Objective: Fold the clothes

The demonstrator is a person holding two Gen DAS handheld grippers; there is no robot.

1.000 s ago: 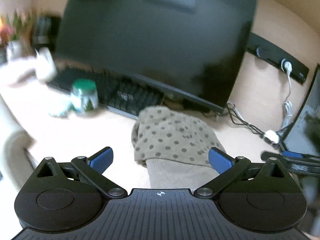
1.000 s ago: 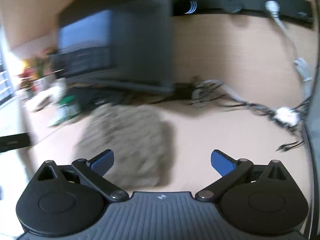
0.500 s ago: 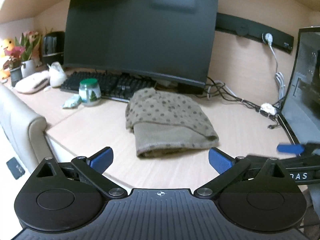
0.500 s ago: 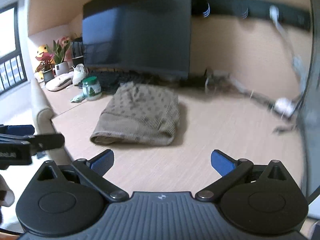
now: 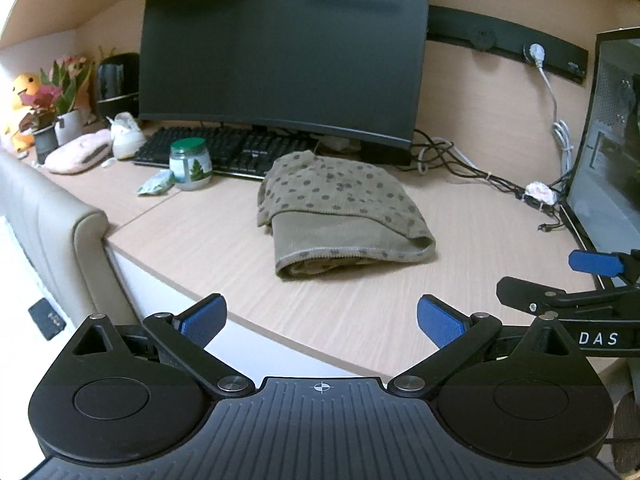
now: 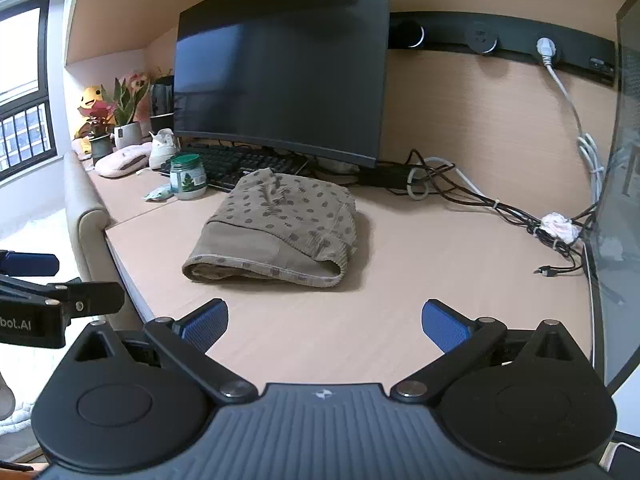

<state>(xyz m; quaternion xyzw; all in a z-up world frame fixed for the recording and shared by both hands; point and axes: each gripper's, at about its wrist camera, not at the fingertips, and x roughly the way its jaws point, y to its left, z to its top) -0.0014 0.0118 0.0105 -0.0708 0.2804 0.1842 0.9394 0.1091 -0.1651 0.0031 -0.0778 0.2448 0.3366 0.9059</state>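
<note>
Folded and lying flat in the middle of the pale wood tabletop (image 5: 360, 320): the olive spotted garment (image 5: 340, 208), plain ribbed band turned toward the cameras, spotted part on top. Behind it and nearly touching its far edge, a black keyboard (image 5: 224, 148), with a big dark monitor (image 5: 280, 48) standing over that. Just left of the garment, a glass jar with a green lid (image 5: 190, 164), and a small crumpled packet (image 5: 158, 182) lying right beside the jar. Further left along the back, a potted plant with pink flowers (image 5: 60, 96) and a yellow plush toy (image 5: 22, 96). Off to the right, a tangle of black cables (image 5: 480, 172) running toward a white bundle near the edge of a dark panel. Left hand-held gripper (image 5: 319, 318) low at the near edge of the tabletop, blue pads spread wide, nothing between them, well clear of the garment. Right hand-held gripper (image 6: 325, 321) the same: pads wide apart, empty, hanging over bare wood short of the garment. From the right wrist view, the garment (image 6: 276, 228) seen with its folded edge nearest.
</note>
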